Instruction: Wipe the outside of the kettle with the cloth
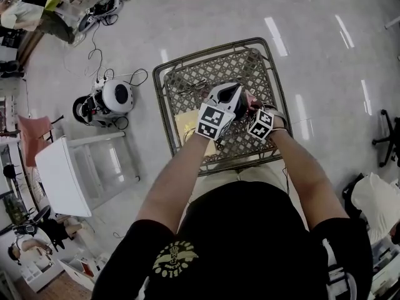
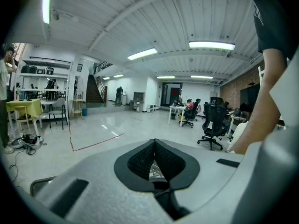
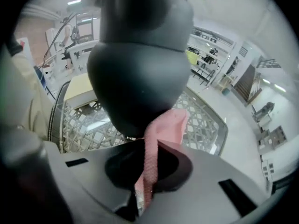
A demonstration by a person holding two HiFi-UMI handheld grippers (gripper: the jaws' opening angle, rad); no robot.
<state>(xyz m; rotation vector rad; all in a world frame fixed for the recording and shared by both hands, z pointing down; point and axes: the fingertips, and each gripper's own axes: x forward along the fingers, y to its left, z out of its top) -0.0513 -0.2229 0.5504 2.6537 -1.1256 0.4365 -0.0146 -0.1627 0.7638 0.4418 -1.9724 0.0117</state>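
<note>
The dark grey kettle (image 3: 140, 55) fills the top of the right gripper view, close in front of the jaws and over the lattice table (image 1: 164, 105). My right gripper (image 3: 147, 171) is shut on a pink cloth (image 3: 163, 129), which runs up from the jaws and lies against the kettle's lower side. In the head view both grippers are close together over the table: the left gripper (image 1: 237, 94) beside the right gripper (image 1: 251, 104). In the left gripper view the left gripper (image 2: 154, 146) points out over the room. Its jaws meet at the tips, and I see nothing between them.
The table is a brown metal lattice with a raised rim, and a yellow sheet (image 1: 187, 127) lies on it. On the floor to the left are a white round machine (image 1: 112, 99) with cables and a white cabinet (image 1: 69, 174). An office chair (image 1: 387, 133) stands at the right.
</note>
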